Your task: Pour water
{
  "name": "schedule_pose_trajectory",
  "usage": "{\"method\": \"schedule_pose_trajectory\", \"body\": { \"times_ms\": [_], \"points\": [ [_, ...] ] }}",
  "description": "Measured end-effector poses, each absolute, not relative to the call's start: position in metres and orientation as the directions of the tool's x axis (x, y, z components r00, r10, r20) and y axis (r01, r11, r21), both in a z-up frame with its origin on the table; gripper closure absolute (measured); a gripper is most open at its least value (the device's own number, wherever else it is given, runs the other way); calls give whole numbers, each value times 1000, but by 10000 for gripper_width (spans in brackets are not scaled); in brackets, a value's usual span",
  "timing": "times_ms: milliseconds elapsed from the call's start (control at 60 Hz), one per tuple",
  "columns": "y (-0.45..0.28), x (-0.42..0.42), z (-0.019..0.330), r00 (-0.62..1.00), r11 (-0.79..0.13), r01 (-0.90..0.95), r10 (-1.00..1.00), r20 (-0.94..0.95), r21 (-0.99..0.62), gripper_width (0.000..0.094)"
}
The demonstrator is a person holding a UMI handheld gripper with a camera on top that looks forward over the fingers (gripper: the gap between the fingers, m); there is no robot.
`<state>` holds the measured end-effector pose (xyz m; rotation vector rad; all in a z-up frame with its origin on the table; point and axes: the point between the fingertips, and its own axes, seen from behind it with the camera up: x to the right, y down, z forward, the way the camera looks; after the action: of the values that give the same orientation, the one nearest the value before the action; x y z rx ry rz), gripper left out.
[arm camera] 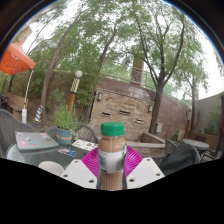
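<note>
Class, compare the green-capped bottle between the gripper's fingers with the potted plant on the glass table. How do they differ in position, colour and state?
The bottle stands upright and near, pressed between the gripper pads; the potted plant sits farther back, untouched, on the glass table. The bottle shows a brownish body under a smooth green cap; the plant spreads leafy green above a pale pot. Both stand upright.

Gripper (pixel 112 172): two broad fingers, white angular outer shells with flat faceted faces. Magenta pads (pixel 92 160) line inner faces, bright against white. Shells widen toward base. No cables, screws or markings distinguishable. Holder's hand, sleeve and skin not in view.
</note>
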<state>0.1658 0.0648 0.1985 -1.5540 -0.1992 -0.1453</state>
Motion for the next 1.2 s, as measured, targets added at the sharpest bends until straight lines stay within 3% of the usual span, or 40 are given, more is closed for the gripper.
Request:
{"method": "schedule_pose_trajectory", "body": {
  "times_ms": [50,117,283,400,717,883,933,1000,1200],
  "points": [
    [73,177,173,999,-9,19,32,18,-1000,647],
    [81,194,143,995,-40,-94,30,-95,-995,648],
    [86,215,106,991,-73,-130,31,-132,-989,648],
    [96,216,82,998,-98,-55,21,-58,-994,649],
    [93,226,88,1000,-66,-12,18,-13,-998,646],
    [87,232,82,1000,-118,-26,8,-27,-993,418],
    [75,242,76,999,-178,-47,-19,-45,-983,273],
    [62,245,81,999,-179,-48,-20,-45,-983,97],
    [-17,234,101,996,-203,-77,33,-85,-976,94]
  ]
}}
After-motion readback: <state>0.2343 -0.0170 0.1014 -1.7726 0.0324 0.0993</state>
